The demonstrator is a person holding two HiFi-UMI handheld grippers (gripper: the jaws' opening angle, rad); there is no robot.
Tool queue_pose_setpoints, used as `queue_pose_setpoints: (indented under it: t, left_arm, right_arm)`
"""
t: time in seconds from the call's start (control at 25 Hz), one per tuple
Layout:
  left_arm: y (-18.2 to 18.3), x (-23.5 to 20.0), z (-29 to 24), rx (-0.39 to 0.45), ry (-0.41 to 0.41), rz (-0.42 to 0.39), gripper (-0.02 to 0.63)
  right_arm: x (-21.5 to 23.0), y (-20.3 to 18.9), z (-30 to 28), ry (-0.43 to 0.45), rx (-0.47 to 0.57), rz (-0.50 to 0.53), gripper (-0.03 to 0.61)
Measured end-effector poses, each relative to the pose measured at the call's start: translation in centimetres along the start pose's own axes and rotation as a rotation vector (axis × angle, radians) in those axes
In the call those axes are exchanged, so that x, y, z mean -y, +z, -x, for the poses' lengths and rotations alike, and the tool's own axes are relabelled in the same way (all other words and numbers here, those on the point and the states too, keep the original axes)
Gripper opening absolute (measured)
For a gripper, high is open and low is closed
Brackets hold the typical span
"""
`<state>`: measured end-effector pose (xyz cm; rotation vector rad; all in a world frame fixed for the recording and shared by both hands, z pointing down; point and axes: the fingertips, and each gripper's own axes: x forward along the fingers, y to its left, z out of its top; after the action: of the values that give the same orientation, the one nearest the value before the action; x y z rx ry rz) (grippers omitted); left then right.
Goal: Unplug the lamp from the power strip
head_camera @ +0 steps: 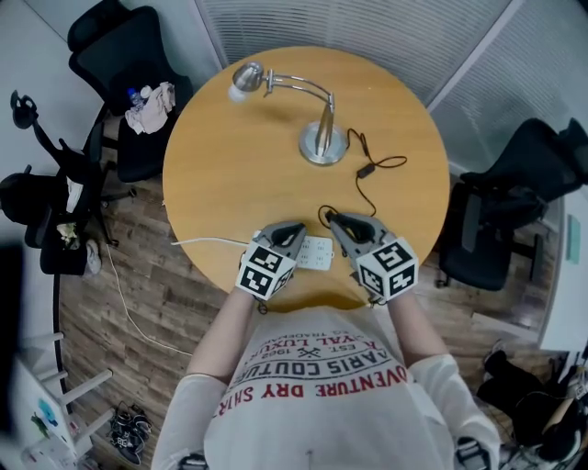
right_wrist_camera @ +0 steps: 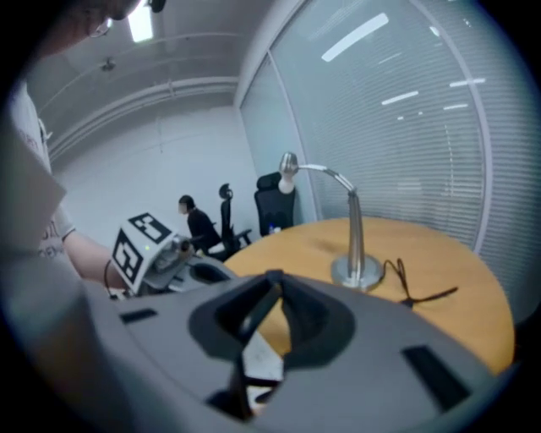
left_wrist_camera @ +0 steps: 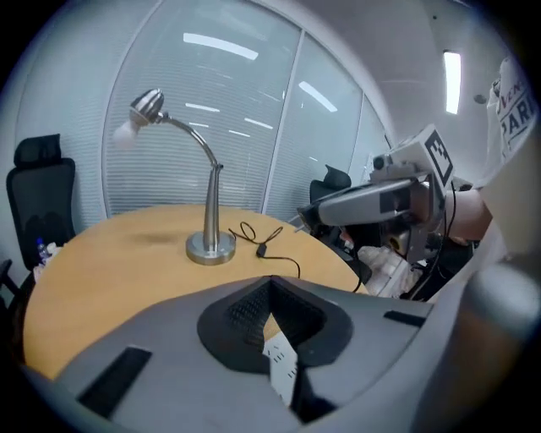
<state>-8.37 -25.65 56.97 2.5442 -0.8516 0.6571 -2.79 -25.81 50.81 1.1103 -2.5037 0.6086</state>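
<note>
A silver desk lamp (head_camera: 322, 139) stands at the far side of the round wooden table (head_camera: 230, 174). Its black cord (head_camera: 367, 171) snakes toward me and ends at my right gripper (head_camera: 335, 221), whose narrow jaws are shut on the black plug (right_wrist_camera: 254, 391). The white power strip (head_camera: 316, 253) lies near the front edge between both grippers. My left gripper (head_camera: 292, 229) sits over the strip's left end, jaws closed down on the strip (left_wrist_camera: 281, 364). Whether the plug still sits in the socket is hidden. The lamp (left_wrist_camera: 210, 243) and cord (right_wrist_camera: 407, 287) also show beyond the jaws.
The strip's white cable (head_camera: 197, 242) runs left off the table edge to the wood floor. Black office chairs stand at the left (head_camera: 129, 55) and right (head_camera: 514, 202). A glass wall with blinds (head_camera: 367, 27) is behind the table. A person (right_wrist_camera: 196, 224) sits in the background.
</note>
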Motion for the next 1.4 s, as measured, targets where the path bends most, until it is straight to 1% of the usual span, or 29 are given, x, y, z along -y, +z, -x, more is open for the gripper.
queue_pose_setpoints:
  t: [0.08,0.16,0.24,0.32,0.4,0.52,0.6,0.68,0.8,0.92,1.4]
  left_arm:
    - [2.5,-0.5,1.2,0.066,0.053,-0.047,0.031]
    - [5.4,-0.6,2.9,0.151,0.106,-0.108,0.031]
    - [8.4,-0.6,4.8,0.251,0.15,-0.166,0.029]
    - [10.9,-0.3,6.8,0.349,0.168,-0.196,0.029]
    - [12.8,0.1,8.6,0.439,0.166,-0.186,0.031]
    - [15.1,0.6,11.3,0.557,0.154,-0.124,0.031]
    - [16.0,0.6,12.8,0.611,0.143,-0.099,0.031]
    - [16.7,0.5,13.9,0.653,0.126,-0.106,0.031]
    - [16.8,0.4,15.0,0.701,0.109,-0.082,0.029]
    - [16.6,0.5,15.4,0.722,0.106,-0.056,0.031]
    - [15.7,0.2,14.9,0.692,0.108,-0.052,0.031]
  right_arm:
    - [-0.2,2.2,1.0,-0.028,0.106,0.039,0.072]
    - [-0.4,4.4,2.1,-0.059,0.204,0.074,0.072]
    - [-0.5,6.2,3.1,-0.08,0.274,0.097,0.072]
    - [-0.6,7.6,3.9,-0.093,0.325,0.114,0.072]
    - [-0.7,8.6,4.6,-0.102,0.362,0.126,0.072]
    - [-0.9,9.4,5.2,-0.104,0.387,0.133,0.072]
    - [-1.2,9.6,5.3,-0.095,0.396,0.137,0.072]
    - [-1.5,9.9,5.4,-0.09,0.409,0.142,0.072]
    - [-2.1,10.0,5.7,-0.085,0.43,0.147,0.072]
    - [-2.5,10.0,5.9,-0.084,0.434,0.158,0.072]
    - [-2.7,9.6,5.1,-0.101,0.409,0.161,0.072]
